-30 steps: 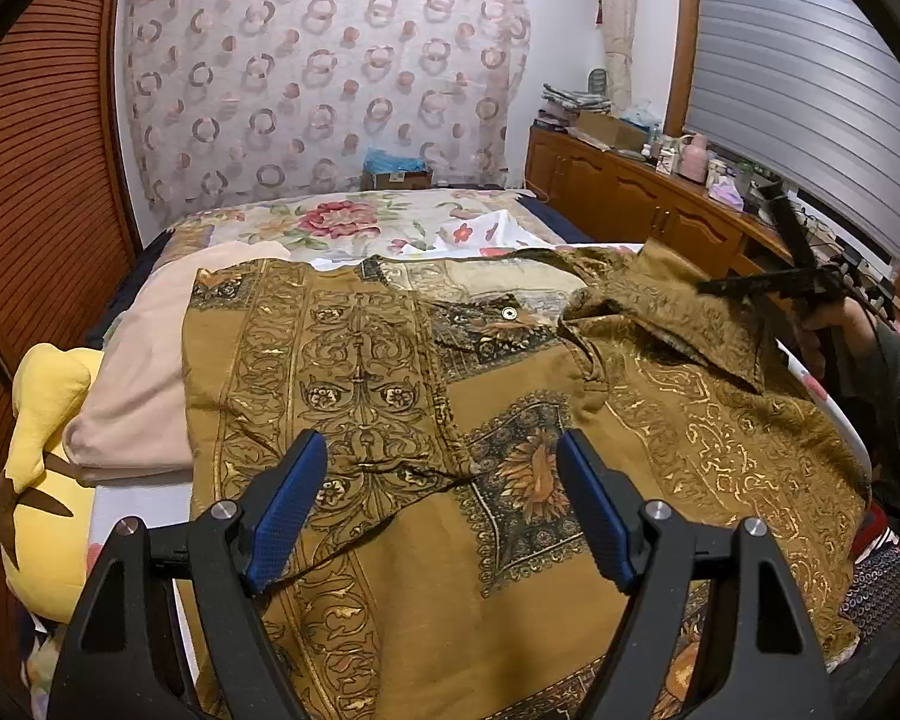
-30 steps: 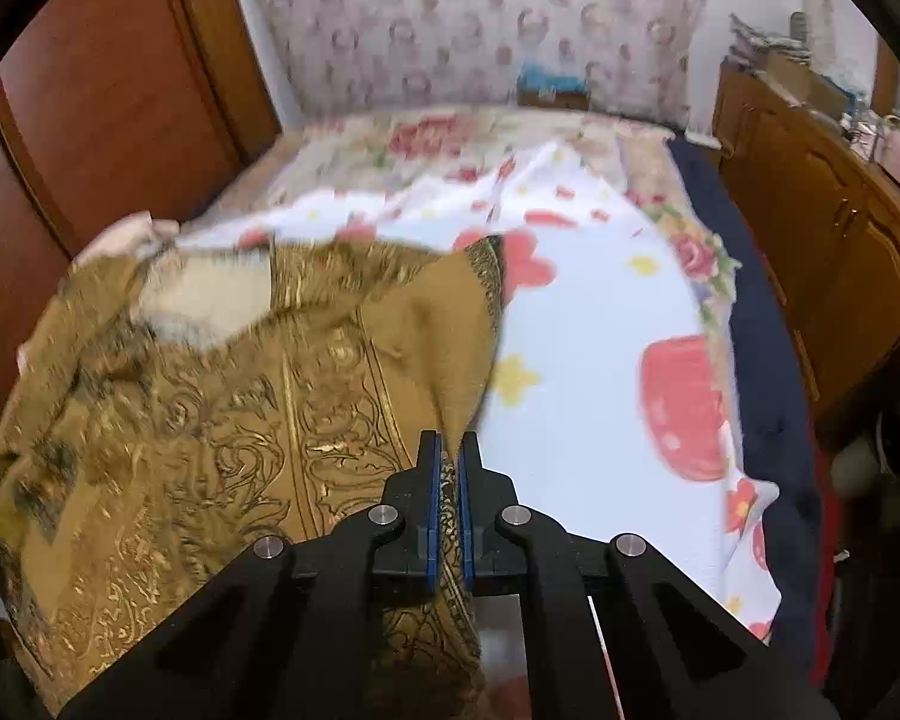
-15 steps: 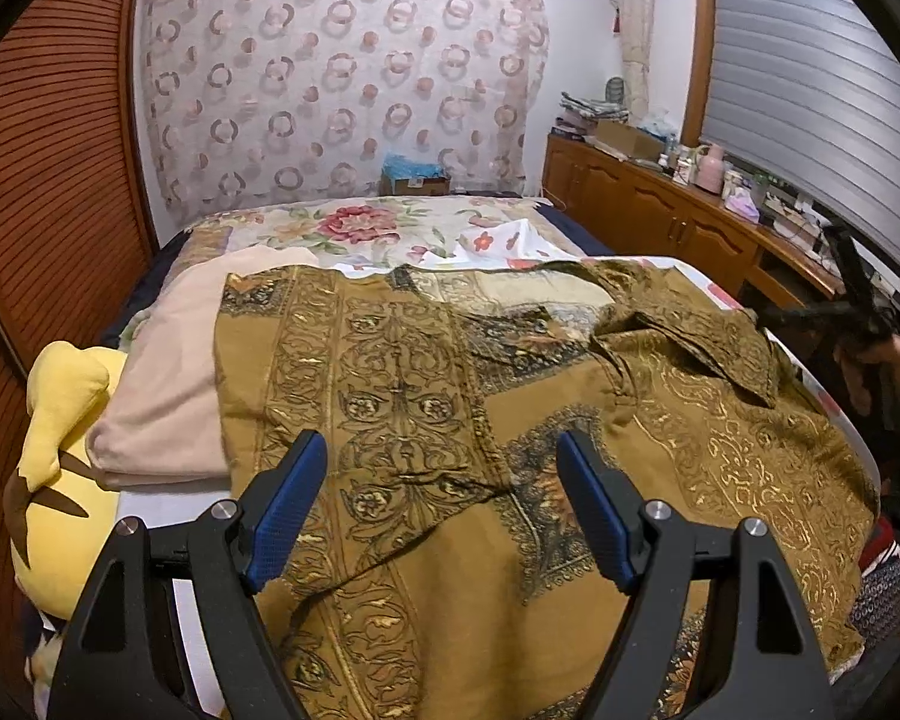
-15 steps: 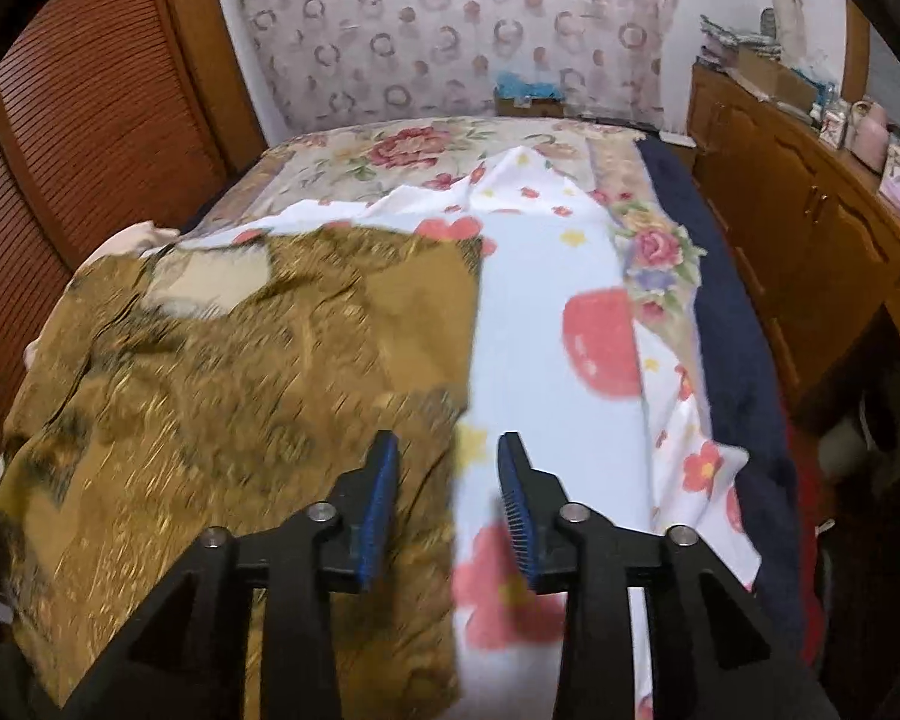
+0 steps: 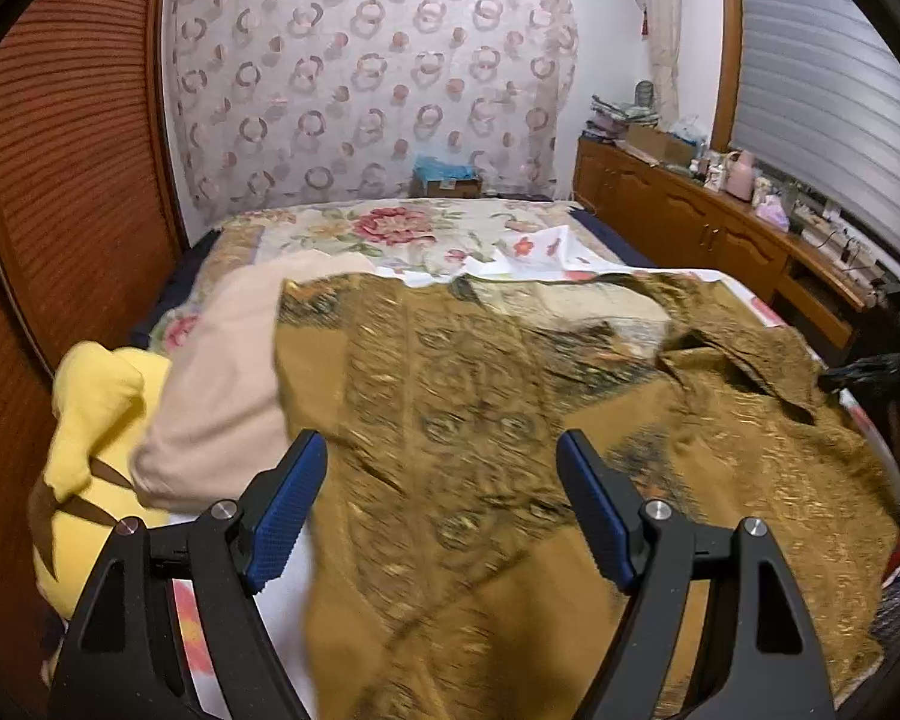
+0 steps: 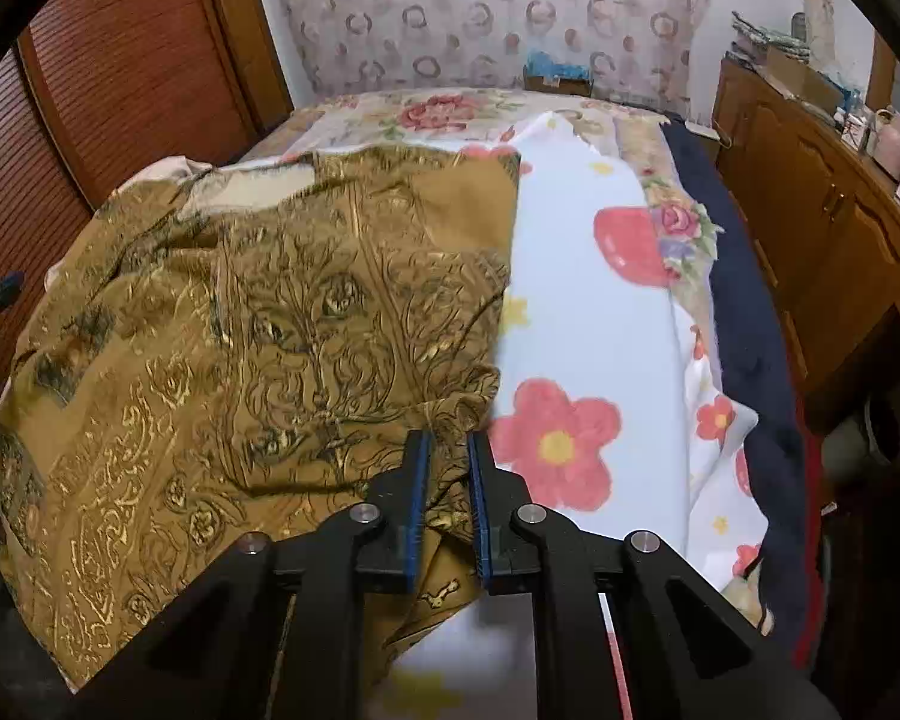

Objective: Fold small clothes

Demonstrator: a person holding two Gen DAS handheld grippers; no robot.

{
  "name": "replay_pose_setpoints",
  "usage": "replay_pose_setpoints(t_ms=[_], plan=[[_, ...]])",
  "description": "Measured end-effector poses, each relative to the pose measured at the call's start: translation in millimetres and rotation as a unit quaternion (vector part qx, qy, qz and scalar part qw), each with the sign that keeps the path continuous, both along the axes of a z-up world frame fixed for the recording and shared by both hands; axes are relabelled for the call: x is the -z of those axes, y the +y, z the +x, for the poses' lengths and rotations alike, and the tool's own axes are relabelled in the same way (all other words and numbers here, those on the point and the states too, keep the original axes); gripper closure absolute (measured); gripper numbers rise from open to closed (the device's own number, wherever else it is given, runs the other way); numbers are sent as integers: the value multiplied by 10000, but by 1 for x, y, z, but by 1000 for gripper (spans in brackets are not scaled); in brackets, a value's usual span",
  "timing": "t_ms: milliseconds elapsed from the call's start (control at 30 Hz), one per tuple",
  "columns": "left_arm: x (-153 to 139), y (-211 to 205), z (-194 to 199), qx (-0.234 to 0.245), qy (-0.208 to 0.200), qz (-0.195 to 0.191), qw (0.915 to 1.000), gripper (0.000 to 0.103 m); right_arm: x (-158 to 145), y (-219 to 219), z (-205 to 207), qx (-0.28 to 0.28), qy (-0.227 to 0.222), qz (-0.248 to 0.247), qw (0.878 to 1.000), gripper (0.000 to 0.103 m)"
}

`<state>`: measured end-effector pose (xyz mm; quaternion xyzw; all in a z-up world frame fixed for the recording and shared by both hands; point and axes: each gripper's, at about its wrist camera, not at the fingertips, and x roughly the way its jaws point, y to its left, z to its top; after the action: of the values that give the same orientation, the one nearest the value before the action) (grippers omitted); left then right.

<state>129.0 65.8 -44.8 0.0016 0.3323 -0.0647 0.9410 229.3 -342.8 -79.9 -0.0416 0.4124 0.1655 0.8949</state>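
Apparently the right gripper [image 6: 449, 468] jaws, just closing, pinch the shirt [image 6: 258, 324] edge; left gripper [image 5: 441, 495] jaws spread.

Gold-patterned ochre shirt [image 6: 258, 324]; yellow plush [image 5: 90, 420]

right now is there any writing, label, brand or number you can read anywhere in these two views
None can be read.
Cardboard box by the curtain: any label is too small and blurred.
Items on the wooden cabinet: too small to tell any print.
Gold patterned shirt: ornament only, no letters.
Flowered sheet: flowers only, no text.
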Motion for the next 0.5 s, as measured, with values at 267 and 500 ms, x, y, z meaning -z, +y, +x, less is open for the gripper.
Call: replay_pose_setpoints(t_ms=[267,500], plan=[[2,39,53,-313,193,131,9992,24,-22,-1,43,148,-376,86,9991,62],[15,54,87,-430,463,129,9979,24,-4,22,128,138,34,76,9999,62]])
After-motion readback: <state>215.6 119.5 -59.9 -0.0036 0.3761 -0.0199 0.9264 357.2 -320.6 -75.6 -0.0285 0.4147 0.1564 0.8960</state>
